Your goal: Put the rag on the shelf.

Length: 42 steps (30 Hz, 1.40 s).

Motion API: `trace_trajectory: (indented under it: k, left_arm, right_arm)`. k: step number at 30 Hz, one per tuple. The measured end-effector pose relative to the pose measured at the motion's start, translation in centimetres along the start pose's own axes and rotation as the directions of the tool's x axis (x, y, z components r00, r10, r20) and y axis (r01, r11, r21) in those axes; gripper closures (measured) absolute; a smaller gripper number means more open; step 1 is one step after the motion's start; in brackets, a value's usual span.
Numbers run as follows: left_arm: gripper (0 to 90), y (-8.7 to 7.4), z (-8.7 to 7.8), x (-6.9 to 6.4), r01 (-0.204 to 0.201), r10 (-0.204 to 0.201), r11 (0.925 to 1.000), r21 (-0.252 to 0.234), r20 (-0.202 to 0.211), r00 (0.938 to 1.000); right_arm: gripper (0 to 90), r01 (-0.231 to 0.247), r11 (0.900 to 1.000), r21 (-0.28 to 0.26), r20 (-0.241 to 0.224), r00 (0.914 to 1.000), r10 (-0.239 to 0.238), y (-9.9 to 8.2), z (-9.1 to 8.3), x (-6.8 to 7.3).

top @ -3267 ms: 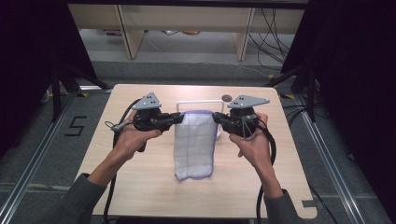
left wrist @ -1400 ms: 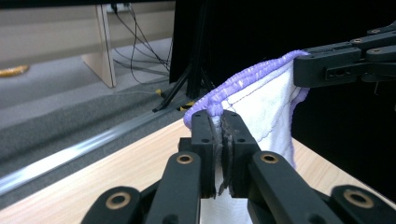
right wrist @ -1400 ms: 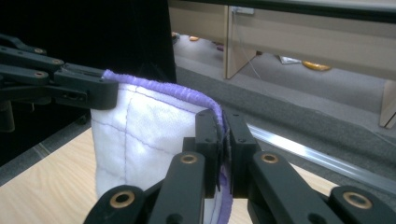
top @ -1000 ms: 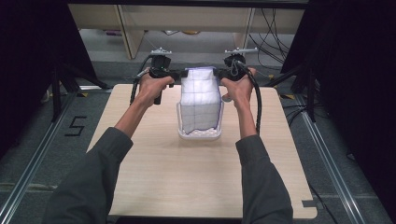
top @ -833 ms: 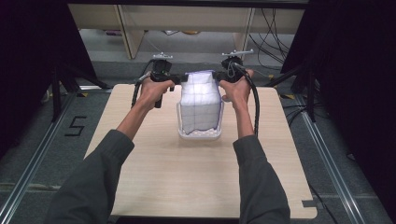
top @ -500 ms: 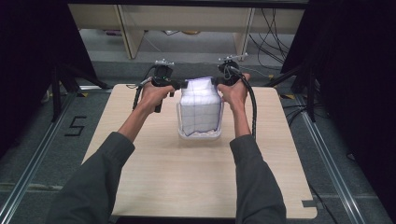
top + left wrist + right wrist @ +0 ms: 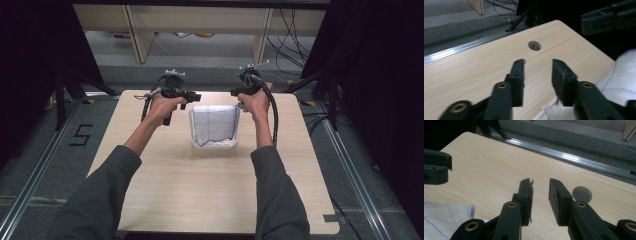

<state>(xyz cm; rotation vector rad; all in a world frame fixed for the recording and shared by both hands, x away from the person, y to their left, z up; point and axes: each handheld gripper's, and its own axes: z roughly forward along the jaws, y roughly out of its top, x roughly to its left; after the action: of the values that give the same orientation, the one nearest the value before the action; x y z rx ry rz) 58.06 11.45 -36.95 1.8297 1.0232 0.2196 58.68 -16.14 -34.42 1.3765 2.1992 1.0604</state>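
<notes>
dark curtains close in both sides of the bay, with shelving legs and loose cables on the grey floor beyond. we find a pale wood-grain table [image 7: 210,195] as the work surface.

high view: we note a white cloth with thin purple grid lines [image 7: 215,125] folded into a white basket [image 7: 214,146] near the middle of the table, toward the far edge. the left gripper [image 7: 192,96] hangs just off the cloth's far-left corner, the right gripper [image 7: 234,91] just off its far-right corner. the two face each other across the cloth's top edge, apart from the fabric. the cloth's long axis appears to run from near to far; both hands stand about equally close to it.

left gripper view: we see the jaws parted by a clear gap, with nothing between them. bare table and a round hole [image 7: 534,46] lie ahead. the cloth shows at the lower right, so it lies beside and below this claw, not in front of it.

right gripper view: we see the jaws likewise parted and empty. a grey round disc [image 7: 582,194] sits on the table just past the right-hand jaw. the cloth shows at the lower left, off to that side and below.

we judge that any regrasp would call for each claw to turn inward and drop toward the fabric.
</notes>
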Motion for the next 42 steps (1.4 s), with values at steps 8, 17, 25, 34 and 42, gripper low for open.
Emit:
trace_trajectory:
  k: [8, 17, 25, 34, 42]
  left_arm:
    - [52.6, -0.1, -1.4, 0.9, 0.036, -0.037, 0.9993, -0.008, -0.028, 0.9989]
    - [45.5, -0.2, -3.9, 0.7, 0.018, -0.018, 0.9998, 0.001, -0.020, 0.9996]
    - [36.1, -1.6, -6.5, 0.1, -0.005, 0.005, 1.0000, -0.002, -0.006, 1.0000]
    - [31.7, -4.0, -8.6, -1.4, -0.030, 0.030, 0.9996, 0.001, 0.029, 0.9992]
    - [29.1, -6.3, -9.5, -3.0, -0.042, 0.042, 0.9991, 0.004, 0.045, 0.9981]
  right_arm:
    - [67.3, -0.014, 0.9992, -0.038, -0.013, 0.9998, 0.014, -0.3, -2.2, -0.2]
    - [61.8, -0.003, 0.9978, -0.067, -0.017, 0.9999, 0.002, -1.3, -3.8, -1.1]
    - [52.4, 0.024, 0.9955, -0.091, -0.037, 0.9989, -0.028, -2.4, -5.9, -0.2]
    - [46.8, 0.021, 0.9929, -0.117, -0.074, 0.9968, -0.030, -4.0, -7.6, 0.9]
    - [45.4, 0.030, 0.9917, -0.125, -0.089, 0.9952, -0.041, -5.3, -7.9, 1.8]
